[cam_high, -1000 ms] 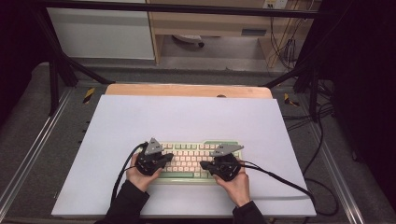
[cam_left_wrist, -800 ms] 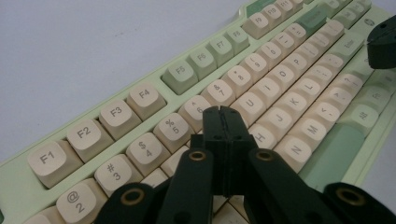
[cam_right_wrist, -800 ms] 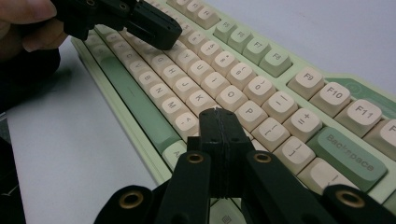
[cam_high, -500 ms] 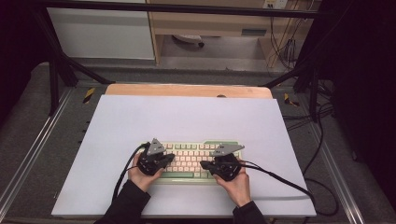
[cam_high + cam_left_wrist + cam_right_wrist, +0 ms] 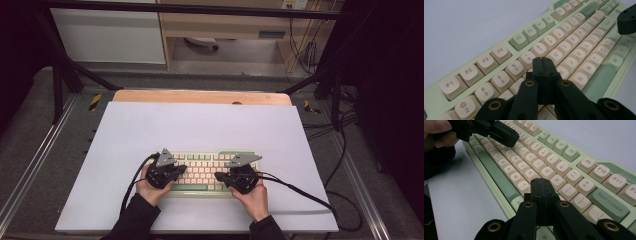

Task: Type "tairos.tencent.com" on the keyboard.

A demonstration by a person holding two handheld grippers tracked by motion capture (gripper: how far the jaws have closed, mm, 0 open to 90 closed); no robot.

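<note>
A pale green keyboard with cream keys lies near the front of the white table. My left gripper is over its left half and my right gripper over its right half, tips pointing inward toward each other. In the left gripper view the jaws are shut with nothing between them, the left gripper poised just over the number and upper letter rows of the keyboard. In the right gripper view the right gripper is likewise shut above the keys near P on the keyboard. Whether either tip touches a key I cannot tell.
The white table top spreads wide around the keyboard, with a wooden strip along its far edge. Black cables trail from both grippers over the front edge. Metal rails flank the table.
</note>
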